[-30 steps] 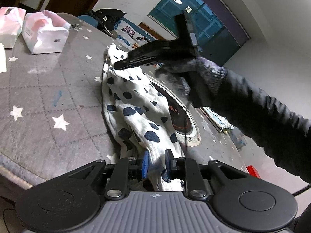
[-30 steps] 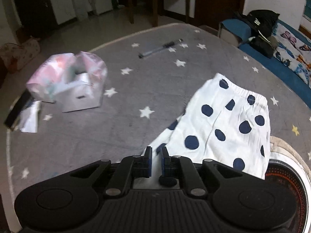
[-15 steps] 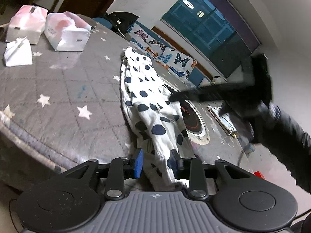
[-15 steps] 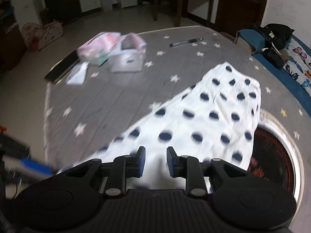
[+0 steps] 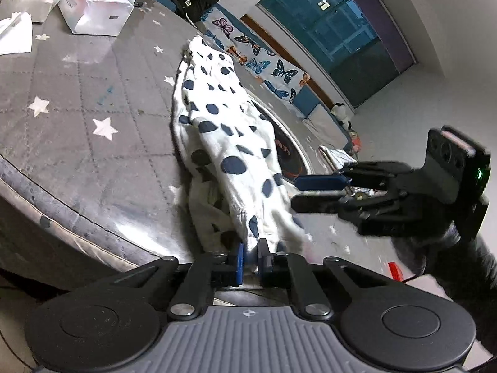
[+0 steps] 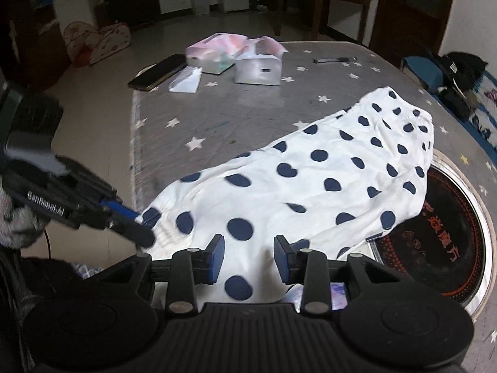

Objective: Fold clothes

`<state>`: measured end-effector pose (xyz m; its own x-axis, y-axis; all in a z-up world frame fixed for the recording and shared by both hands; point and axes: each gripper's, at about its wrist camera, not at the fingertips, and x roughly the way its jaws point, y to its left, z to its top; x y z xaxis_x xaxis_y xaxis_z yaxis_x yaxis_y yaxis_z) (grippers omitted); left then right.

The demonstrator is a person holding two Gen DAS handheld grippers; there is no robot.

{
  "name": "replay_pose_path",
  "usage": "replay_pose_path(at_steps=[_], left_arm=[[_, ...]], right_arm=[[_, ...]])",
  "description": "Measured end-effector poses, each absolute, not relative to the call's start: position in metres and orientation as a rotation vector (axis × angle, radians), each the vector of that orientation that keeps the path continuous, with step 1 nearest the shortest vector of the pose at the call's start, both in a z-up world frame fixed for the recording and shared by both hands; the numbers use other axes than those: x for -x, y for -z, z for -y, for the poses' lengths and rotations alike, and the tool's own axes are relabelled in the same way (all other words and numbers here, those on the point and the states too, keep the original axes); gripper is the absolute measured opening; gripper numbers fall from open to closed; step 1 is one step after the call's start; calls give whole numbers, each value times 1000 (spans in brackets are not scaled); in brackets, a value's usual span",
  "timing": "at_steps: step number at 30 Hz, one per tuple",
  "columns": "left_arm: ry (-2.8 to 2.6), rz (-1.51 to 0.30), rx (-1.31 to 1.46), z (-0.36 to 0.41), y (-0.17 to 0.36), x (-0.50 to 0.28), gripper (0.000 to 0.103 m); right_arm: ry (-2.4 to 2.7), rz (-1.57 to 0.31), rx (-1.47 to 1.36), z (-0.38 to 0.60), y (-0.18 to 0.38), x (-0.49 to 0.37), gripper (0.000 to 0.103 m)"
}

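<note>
A white garment with navy dots (image 5: 223,130) lies stretched along the grey star-patterned table cover (image 5: 77,108), one end over a round cooktop (image 6: 450,233). My left gripper (image 5: 251,259) is shut on the garment's near hem at the table edge. In the right wrist view it shows as a black tool (image 6: 136,227) pinching the hem's left corner. My right gripper (image 6: 250,258) hovers over the same end of the garment (image 6: 326,180). Its jaws are opening, the dotted cloth lies below the gap, and the pads do not press it. From the left wrist view the right gripper (image 5: 298,193) is beside the cloth's right edge.
Two white-and-pink boxes (image 6: 257,68), a white packet (image 6: 186,80), a phone (image 6: 155,73) and a pen (image 6: 334,60) sit at the table's far end. A butterfly-print bench (image 5: 264,65) with a black bag (image 6: 462,65) runs along one side. A dark sleeve (image 5: 450,264) holds the right gripper.
The left jaws widened, then closed on the hem. The right gripper let go, travelled from the garment's far end to its near end, and its jaws spread apart.
</note>
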<state>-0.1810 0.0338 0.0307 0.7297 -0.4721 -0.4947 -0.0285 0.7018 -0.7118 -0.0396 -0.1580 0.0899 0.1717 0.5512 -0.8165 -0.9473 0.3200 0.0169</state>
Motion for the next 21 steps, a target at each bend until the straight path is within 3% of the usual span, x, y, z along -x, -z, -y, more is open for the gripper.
replay_pose_path(at_steps=[4,9,13,18,21], left_arm=[[318,-679,841,-39,-47,191,8],[229,-786,791,-42,-31,187,13],[250,-753,736,-50,-45,194,38],[249,-658,575,-56,-80,190,36],[308,-589,538,-51,-93,167,22]], right_arm=[[-1170,-819,578,161,-90,49,36],[-1186,-856,603,160,-72,55,36],[-1201,-854,634,161,-66,59,36],[-1209,-876,654,162,-60,61,36],[-1214,-876,659,161,-61,62,36]])
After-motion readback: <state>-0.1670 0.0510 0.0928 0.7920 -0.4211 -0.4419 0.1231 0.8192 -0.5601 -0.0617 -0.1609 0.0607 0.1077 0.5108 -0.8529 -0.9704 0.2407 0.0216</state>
